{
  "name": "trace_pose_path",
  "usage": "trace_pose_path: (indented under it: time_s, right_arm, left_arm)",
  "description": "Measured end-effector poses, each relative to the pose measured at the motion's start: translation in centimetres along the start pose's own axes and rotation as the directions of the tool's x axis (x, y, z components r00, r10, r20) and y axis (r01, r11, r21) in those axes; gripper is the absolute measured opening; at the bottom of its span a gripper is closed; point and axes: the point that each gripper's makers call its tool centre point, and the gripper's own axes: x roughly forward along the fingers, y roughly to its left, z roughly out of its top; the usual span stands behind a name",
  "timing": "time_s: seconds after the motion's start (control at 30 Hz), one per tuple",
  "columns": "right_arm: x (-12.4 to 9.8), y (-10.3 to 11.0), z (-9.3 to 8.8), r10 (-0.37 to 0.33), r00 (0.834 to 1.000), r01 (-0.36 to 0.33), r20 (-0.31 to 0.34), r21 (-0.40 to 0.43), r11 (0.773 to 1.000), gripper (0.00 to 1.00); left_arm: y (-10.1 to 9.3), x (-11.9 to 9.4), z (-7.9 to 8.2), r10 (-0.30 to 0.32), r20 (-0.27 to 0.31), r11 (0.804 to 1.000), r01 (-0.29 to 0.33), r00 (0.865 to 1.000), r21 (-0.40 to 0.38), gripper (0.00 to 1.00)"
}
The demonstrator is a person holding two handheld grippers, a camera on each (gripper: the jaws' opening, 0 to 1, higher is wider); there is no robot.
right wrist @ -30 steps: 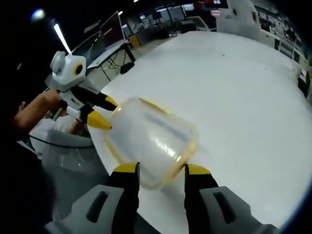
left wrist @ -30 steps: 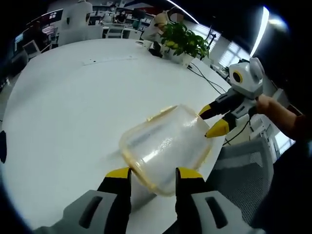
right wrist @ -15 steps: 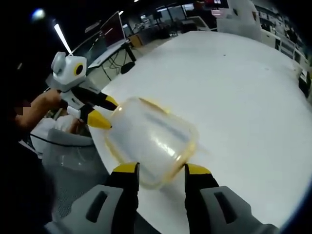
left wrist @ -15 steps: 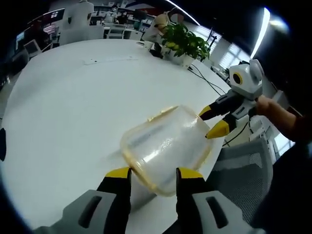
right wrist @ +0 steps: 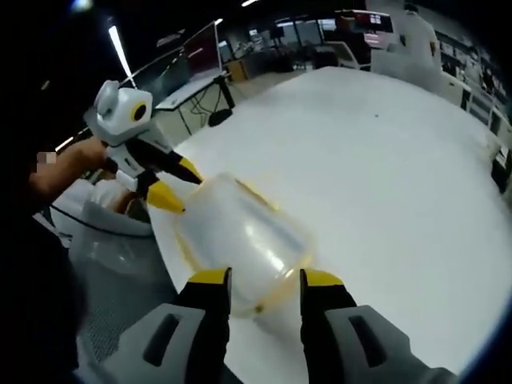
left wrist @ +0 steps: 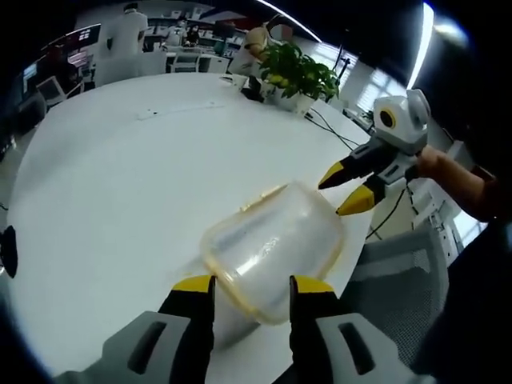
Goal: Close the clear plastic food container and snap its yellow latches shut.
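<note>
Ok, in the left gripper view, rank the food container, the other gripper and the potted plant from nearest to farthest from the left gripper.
1. Clear food container: right at the left gripper, its near end between the fingers.
2. Right gripper: beyond the container's far end, toward the right, open.
3. Potted plant: far across the white table, at its back edge.

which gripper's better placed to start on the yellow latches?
Probably left. In the left gripper view the left gripper straddles the clear plastic food container at its yellow-trimmed near edge, while the right gripper hangs open past the far end, apparently clear of it.
</note>
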Motion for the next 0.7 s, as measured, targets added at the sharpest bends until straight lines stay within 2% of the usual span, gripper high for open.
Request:
trace_pose_path:
  time_s: [0.27,0.5,0.7]
  right_arm:
    - [0.8,0.6,1.4,0.029,0.999,-0.027,0.025,-0.083,0.996,0.24]
    - [1.7,1.0,2.4,0.055,0.998,-0.05,0.031,-0.16,0.986,0.16]
    - [2.4,1.5,3.2,0.082,0.996,-0.073,0.03,-0.226,0.971,0.14]
  left_arm:
    - [-0.9,0.0,1.6,-0.017,0.03,0.999,0.015,0.999,0.049,0.28]
    - [-2.0,0.7,2.1,-0.043,0.031,0.994,0.04,0.999,0.105,0.24]
    - [-3.3,1.6,2.3,-0.08,0.018,0.985,0.076,0.997,0.155,0.22]
